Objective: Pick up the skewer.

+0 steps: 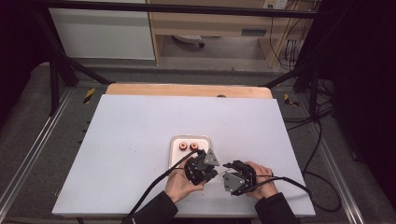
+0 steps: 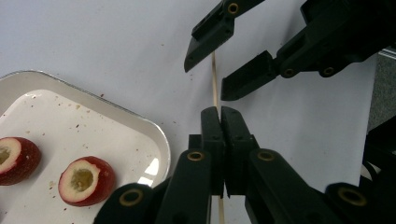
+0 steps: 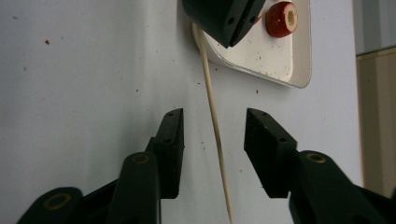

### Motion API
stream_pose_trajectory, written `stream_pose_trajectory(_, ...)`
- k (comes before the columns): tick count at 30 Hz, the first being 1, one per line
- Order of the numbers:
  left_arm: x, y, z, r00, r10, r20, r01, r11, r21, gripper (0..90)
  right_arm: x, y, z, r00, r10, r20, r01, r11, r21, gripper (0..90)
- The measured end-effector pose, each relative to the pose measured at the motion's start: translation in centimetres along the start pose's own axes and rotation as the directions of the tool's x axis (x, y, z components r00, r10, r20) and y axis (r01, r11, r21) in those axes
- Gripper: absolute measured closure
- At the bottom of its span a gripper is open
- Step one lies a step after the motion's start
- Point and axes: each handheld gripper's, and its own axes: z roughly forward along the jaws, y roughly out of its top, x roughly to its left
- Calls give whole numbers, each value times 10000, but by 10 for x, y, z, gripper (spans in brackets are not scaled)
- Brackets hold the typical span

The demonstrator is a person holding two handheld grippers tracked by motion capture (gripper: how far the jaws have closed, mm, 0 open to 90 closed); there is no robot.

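Two grippers: left gripper [image 1: 201, 168] and right gripper [image 1: 236, 176], near the table's front edge, facing each other, close together.
Hands: one left hand [image 1: 180, 183] and one right hand [image 1: 264, 183], dark sleeves entering from the bottom of the high view.
Left jaws: pressed together on a thin wooden skewer [image 2: 215, 86], which runs out past the tips and also shows below them.
Right jaws: spread apart, one on each side of the skewer [image 3: 215, 126], touching it on neither side as far as visible.
Skewer position: off the tray, over the white table [image 1: 140, 140] just right of the tray's corner, reaching from the left gripper into the gap of the right one.
Skewer count: one.
Handling, judged: very light, slender, stiff along its length but easy to snap if bent; smooth and round, so likely to roll or swivel between flat pads; pointed end looks fine and sharp.
Where to hold, judged: mid-shaft, well back from the point, pads square across the stick; a second hold some way from the first should stop it pivoting.
Tray: one white tray [image 2: 140, 123] with rounded corners, beyond the grippers, speckled with small crumbs.
Fruit: two red halves, hollowed at the centre, cut face up, lying side by side in the tray; nearer fruit half [image 2: 86, 181] and farther fruit half [image 2: 16, 159] apart from each other.
Fruit handling, judged: soft, moist, easily bruised or split.
Far side: wooden strip along the table's back edge, shelving and cables beyond.
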Motion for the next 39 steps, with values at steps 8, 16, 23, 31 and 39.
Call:
stream_pose_trajectory(8, -1, 1, 1, 10000, 62, 35, -62, 9999, 140, 889, 1, -1, 0, 9970, -771, -34, 771, 9968, 225, 756)
stream_pose_trajectory(16, -1, 0, 1, 9999, 97, 52, -98, 9998, 177, 889, 2, -2, 1, 9925, -1220, -5, 1220, 9921, 298, 833)
stream_pose_trajectory(23, -1, 0, 2, 9999, 100, 70, -101, 9998, 187, 888, 3, -2, 1, 9897, -1433, 56, 1429, 9888, 427, 885)
stream_pose_trajectory(31, 1, 0, 1, 9996, 138, 241, -146, 9993, 337, 873, 4, 0, 0, 9868, -1621, 47, 1616, 9856, 491, 892)
stream_pose_trajectory(39, 12, 0, -7, 9997, -120, 219, 92, 9924, 1228, 720, 1, 6, -2, 9743, -2218, 385, 2170, 9708, 1019, 892)
